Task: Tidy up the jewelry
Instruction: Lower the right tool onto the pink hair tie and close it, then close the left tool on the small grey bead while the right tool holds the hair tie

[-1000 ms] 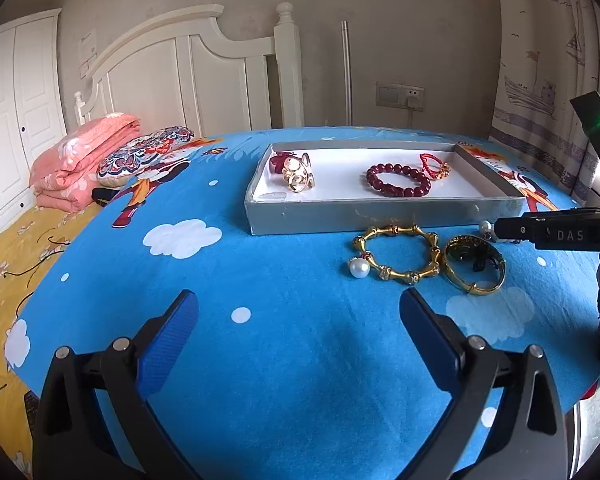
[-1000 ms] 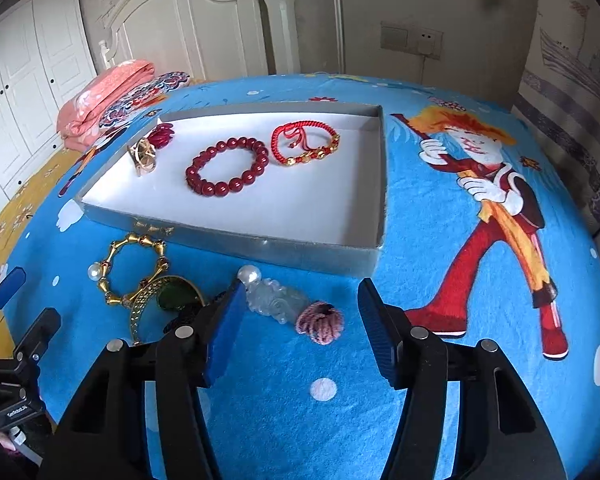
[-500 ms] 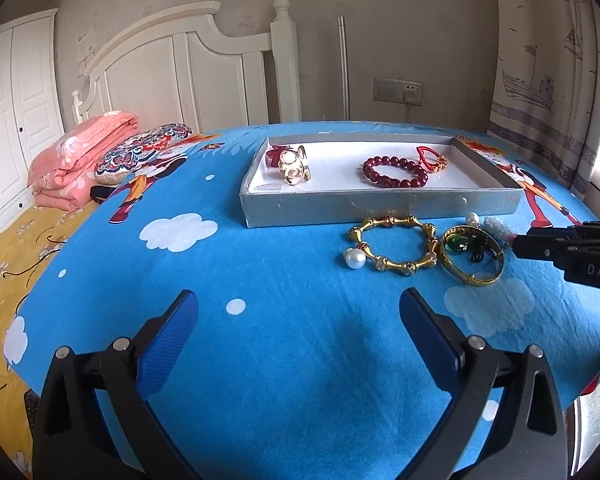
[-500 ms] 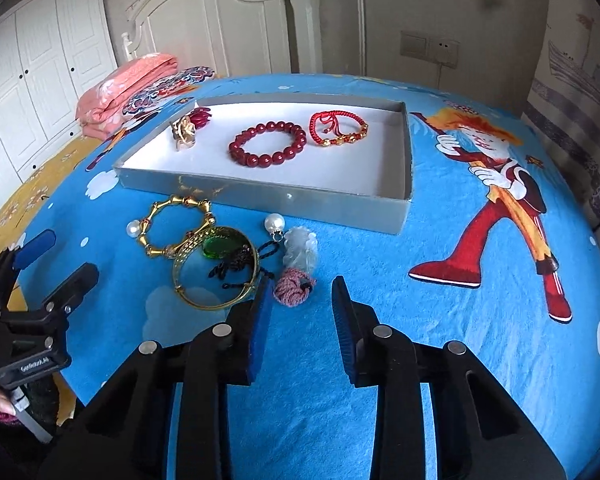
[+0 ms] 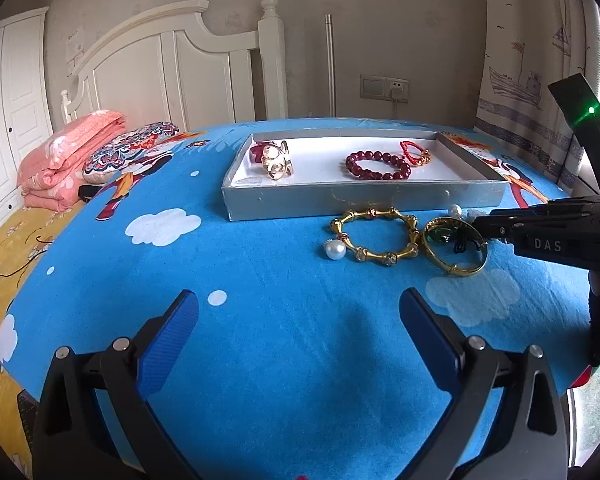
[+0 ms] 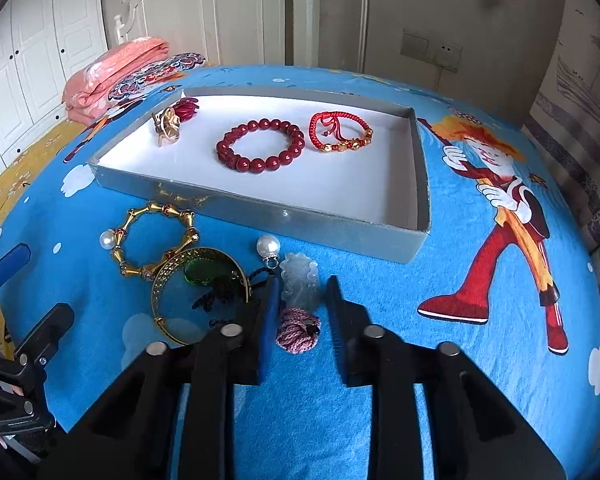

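The blue cartoon bedspread is carrying everything, and the grey tray with its white floor is lying on it toward the far side. Inside the tray the dark red bead bracelet is sitting in the middle, the red cord bracelet just to its right, and a gold ornament at the far left corner.

The right gripper is pointing down at the bedspread just near of the tray. Its jaws have just been closing and are now standing narrow, with the pale jade pendant and its pink tassel knot lying between them; a gap is showing on each side, so the pads are not yet pressing. The left gripper is hovering wide open over bare cloth, holding nothing.

Left of the pendant, the gold bangle is touching the gold bamboo bracelet. A pearl is sitting just beyond the pendant.
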A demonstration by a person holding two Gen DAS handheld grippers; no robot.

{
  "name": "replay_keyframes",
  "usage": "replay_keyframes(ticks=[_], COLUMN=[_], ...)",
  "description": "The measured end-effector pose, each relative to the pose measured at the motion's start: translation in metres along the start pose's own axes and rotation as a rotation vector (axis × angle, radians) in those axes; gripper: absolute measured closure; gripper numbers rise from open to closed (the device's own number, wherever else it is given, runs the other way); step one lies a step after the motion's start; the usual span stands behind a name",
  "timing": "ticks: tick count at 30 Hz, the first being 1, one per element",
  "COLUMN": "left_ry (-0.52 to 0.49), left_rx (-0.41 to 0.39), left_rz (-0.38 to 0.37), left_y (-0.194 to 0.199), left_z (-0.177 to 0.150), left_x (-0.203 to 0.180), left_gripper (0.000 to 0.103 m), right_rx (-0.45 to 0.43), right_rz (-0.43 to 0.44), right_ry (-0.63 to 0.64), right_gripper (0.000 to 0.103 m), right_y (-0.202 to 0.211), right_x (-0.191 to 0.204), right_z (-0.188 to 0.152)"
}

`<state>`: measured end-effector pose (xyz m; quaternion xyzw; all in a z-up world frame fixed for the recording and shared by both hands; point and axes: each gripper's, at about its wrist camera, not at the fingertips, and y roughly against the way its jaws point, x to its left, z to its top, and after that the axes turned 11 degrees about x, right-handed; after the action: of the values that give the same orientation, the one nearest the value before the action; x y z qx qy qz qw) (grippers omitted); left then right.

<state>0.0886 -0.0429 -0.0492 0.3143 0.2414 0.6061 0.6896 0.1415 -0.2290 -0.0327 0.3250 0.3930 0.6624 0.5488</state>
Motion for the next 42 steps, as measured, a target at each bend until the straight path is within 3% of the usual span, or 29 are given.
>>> replay_keyframes(ticks=[3, 8, 17, 26, 29, 32, 38, 42], left_ry=[0.006, 0.014, -0.005, 0.041, 0.033, -0.002, 0.063, 0.087], left_rx=[0.015, 0.024, 0.033, 0.069, 0.083, 0.077, 0.085, 0.132], left_rz=[-0.015, -0.036, -0.087, -0.118, -0.131, -0.134, -0.102, -0.097], left_y=[-0.002, -0.003, -0.005, -0.014, -0.016, -0.015, -0.024, -0.035], left_z=[0.0, 0.001, 0.004, 0.017, 0.017, 0.015, 0.025, 0.035], left_x=[0.0, 0.0, -0.016, -0.012, -0.016, -0.027, -0.015, 0.003], left_gripper=[0.006, 0.006, 0.007, 0.013, 0.017, 0.032, 0.033, 0.052], right_rx=[-0.027, -0.105, -0.168, -0.167, -0.169, -0.174, -0.186, -0.191], right_rz=[-0.031, -0.014, -0.013, 0.016, 0.021, 0.026, 0.03, 0.044], right_ry=[-0.007, -0.088, -0.086, -0.082, -0.091, -0.101, -0.11, -0.12], right_gripper=[0.083, 0.083, 0.083, 0.083, 0.083, 0.083, 0.083, 0.083], right_y=[0.006, 0.024, 0.042, 0.042, 0.041, 0.043, 0.047, 0.048], right_x=[0.002, -0.006, 0.002, 0.009, 0.007, 0.004, 0.0, -0.002], right_z=[-0.007, -0.025, -0.05, -0.057, -0.059, -0.061, -0.063, -0.063])
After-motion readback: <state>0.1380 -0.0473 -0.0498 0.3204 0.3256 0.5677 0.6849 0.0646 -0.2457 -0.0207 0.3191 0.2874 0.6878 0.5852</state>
